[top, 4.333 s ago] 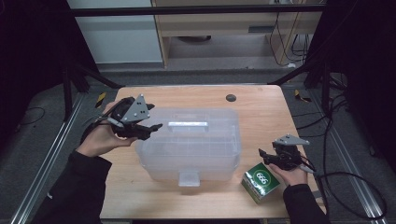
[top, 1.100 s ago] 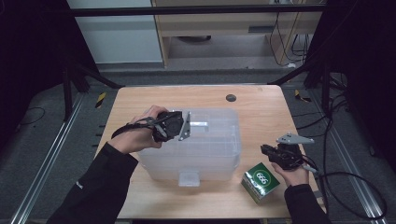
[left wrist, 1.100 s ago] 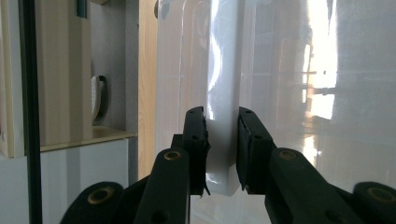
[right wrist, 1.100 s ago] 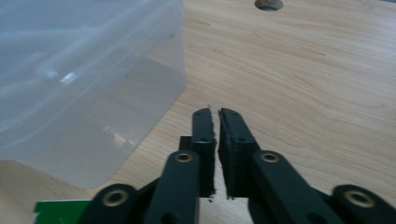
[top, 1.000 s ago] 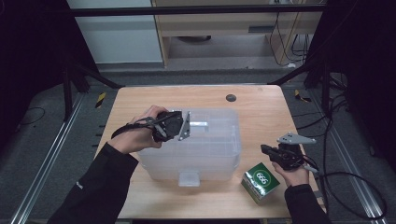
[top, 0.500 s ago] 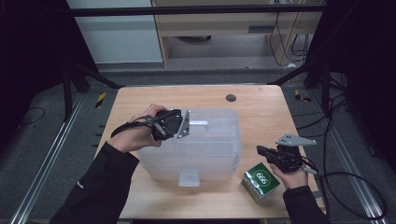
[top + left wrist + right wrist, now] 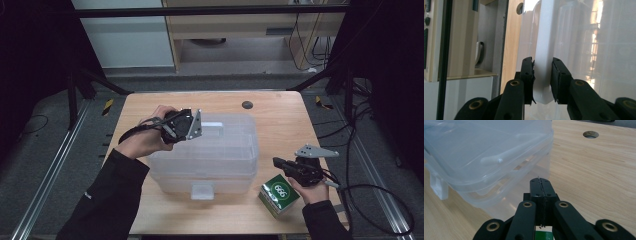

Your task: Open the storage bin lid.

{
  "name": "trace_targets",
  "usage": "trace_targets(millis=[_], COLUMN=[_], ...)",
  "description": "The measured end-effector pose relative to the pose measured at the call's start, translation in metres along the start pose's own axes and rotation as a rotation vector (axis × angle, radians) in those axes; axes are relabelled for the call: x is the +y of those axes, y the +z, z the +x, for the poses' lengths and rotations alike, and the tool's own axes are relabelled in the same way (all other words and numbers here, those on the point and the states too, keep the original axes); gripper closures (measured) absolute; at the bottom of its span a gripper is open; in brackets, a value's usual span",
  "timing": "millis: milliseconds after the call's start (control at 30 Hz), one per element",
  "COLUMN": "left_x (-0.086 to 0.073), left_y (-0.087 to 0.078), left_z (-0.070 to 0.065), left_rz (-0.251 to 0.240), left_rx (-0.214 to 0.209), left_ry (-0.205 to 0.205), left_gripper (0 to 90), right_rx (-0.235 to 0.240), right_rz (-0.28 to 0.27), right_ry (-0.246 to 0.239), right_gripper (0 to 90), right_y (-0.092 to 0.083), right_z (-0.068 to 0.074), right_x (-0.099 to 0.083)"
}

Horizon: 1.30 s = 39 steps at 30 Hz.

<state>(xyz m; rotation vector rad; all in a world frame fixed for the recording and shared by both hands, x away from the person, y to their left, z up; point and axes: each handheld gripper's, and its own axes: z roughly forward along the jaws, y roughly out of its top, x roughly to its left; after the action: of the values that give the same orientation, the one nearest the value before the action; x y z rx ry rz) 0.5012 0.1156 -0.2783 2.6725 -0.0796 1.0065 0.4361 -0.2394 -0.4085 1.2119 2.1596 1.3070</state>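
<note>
White handle (image 7: 543, 62) pinched by left gripper (image 7: 542, 75); right gripper (image 7: 540, 187) closed.

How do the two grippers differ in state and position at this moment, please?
The left gripper is shut on the handle on the lid of the clear box; the right gripper is shut on nothing. The left sits over the box; the right is off the box's right side, by the green carton. Both have black jaws.

Green box (image 7: 543, 235) mostly hidden behind right claw (image 7: 541, 185); label illegible.
</note>
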Motion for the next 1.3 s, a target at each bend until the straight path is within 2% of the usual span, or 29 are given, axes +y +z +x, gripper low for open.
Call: trace_targets(millis=[467, 933, 1133, 1200, 1233, 1300], left_x=[-0.001, -0.003, -0.004, -0.004, -0.005, -0.006], left_y=[0.002, 0.005, 0.007, 0.007, 0.006, 0.007], left_z=[0.009, 0.018, 0.021, 0.023, 0.023, 0.023], left_rz=[-0.013, -0.020, -0.034, -0.043, -0.027, -0.037], left_rx=[0.054, 0.080, 0.087, 0.089, 0.083, 0.081], left_ry=[-0.053, -0.086, -0.109, -0.105, -0.112, -0.120], left_gripper=[71.6, 70.7, 70.3, 70.1, 70.0, 69.9], right_rx=[0.034, 0.064, 0.080, 0.092, 0.097, 0.108], right_rz=[-0.001, 0.018, -0.002, -0.010, -0.013, -0.032], right_ry=[-0.013, -0.024, -0.023, -0.026, -0.027, -0.033], right_gripper=[90.0, 90.0, 90.0, 90.0, 90.0, 90.0], right_y=[0.001, 0.008, 0.009, 0.010, 0.010, 0.010], right_z=[0.009, 0.019, 0.022, 0.023, 0.025, 0.027], right_x=[0.002, 0.000, 0.001, 0.001, 0.001, 0.002])
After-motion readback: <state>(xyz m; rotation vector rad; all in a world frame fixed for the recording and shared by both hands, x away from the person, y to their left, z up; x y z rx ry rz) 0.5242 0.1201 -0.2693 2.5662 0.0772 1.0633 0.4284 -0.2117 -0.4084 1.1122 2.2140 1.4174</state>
